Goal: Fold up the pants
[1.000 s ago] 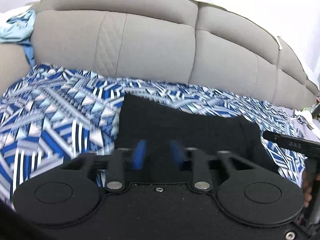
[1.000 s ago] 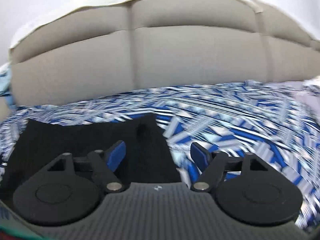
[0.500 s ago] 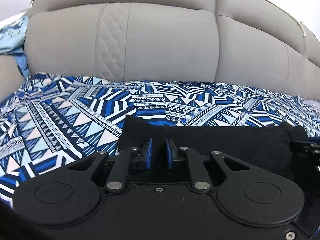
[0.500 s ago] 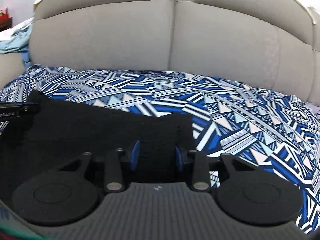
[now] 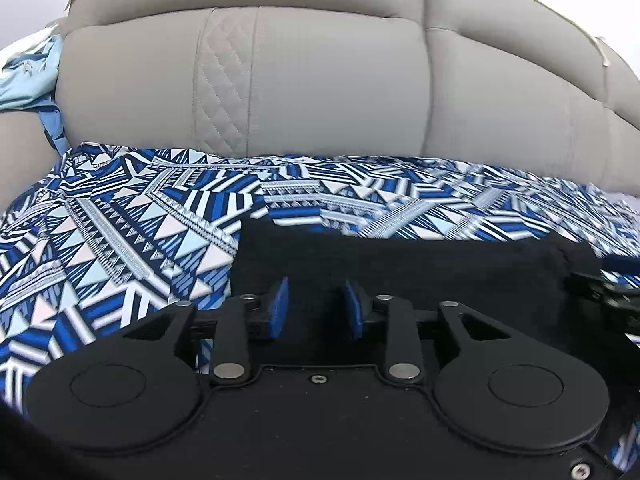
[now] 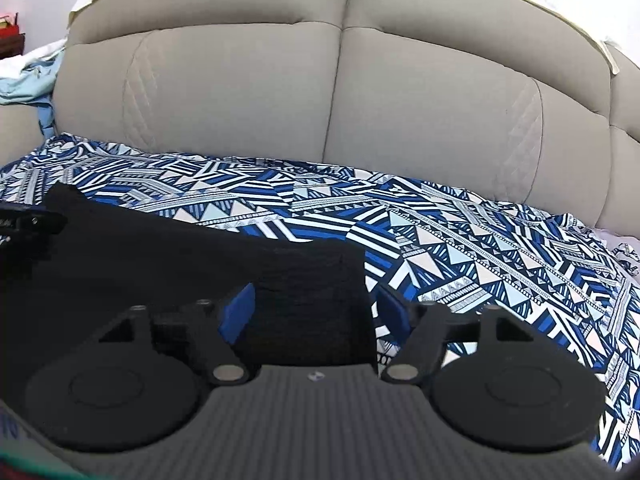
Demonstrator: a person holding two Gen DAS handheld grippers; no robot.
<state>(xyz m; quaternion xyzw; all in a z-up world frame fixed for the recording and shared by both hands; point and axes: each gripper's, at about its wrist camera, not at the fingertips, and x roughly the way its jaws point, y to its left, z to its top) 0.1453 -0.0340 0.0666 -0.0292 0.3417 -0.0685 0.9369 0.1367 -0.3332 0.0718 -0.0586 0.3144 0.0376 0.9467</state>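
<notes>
Left wrist view looks across a sheet printed with blue, white and black triangles and stripes (image 5: 132,232), spread over a seat and running back to a grey padded sofa backrest (image 5: 320,92) with a quilted diamond strip sewn into it. At the far left a pale blue crumpled cloth (image 5: 28,76) lies over the sofa arm. White wall shows above the backrest in both views, and a dark red piece of furniture (image 6: 10,38) is cut off at the top left edge of the right wrist view.

Black folded pants (image 5: 400,276) lie flat on the sheet, near the cameras, as a wide low band. The left gripper (image 5: 316,308) hovers over the pants' left end with its blue-padded fingers (image 5: 279,308) a narrow way apart and nothing between them. The right gripper (image 6: 316,312) is over the pants' right end, its blue fingers (image 6: 239,314) spread wide, the right one out past the cloth edge above the sheet.

Whether either gripper touches the fabric cannot be told. The pants' near edge is hidden under both gripper bodies, and their black surface shows almost no fold lines. At the right edge of the left view the other gripper's black tip is blurred.
</notes>
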